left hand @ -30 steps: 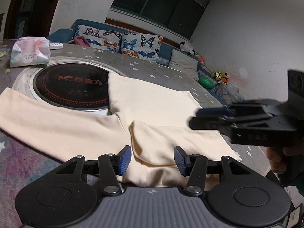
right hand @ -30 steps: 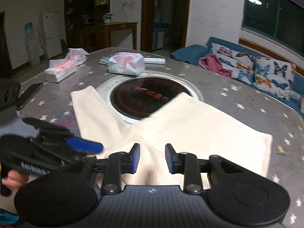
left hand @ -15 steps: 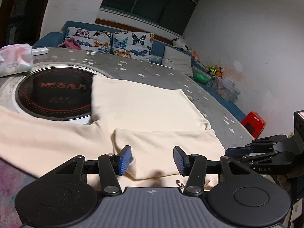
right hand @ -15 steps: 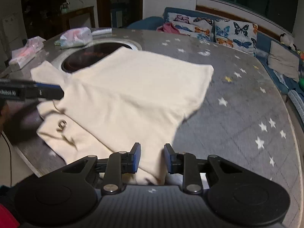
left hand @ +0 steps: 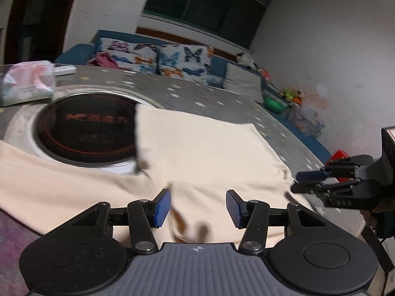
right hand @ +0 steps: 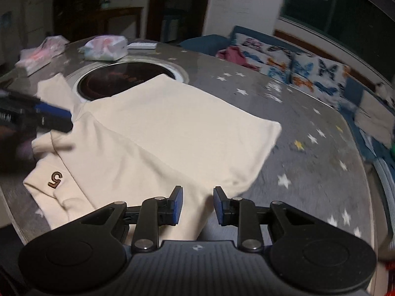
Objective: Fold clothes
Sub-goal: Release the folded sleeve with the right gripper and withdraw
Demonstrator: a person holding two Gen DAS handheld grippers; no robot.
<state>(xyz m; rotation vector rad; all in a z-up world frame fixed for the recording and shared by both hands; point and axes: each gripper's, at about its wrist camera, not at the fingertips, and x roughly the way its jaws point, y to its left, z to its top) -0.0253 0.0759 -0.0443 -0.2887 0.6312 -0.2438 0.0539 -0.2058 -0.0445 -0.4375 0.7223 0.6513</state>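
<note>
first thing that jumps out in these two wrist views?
The cream garment dominates, spread half-folded across the near part of the star-printed grey table, with a small brown emblem near its bottom left corner in the right wrist view. Behind it a round black cooktop is set into the table, one cream edge lying over it. Both the left gripper and right gripper hang open over the cloth's near edge, gripping nothing.

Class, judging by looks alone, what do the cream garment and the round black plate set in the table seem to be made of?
Cream garment: probably a soft, matte knit cotton, since it drapes limply with soft folds. Round black plate: likely glossy glass-ceramic, smooth and reflective with red printed lettering.
</note>
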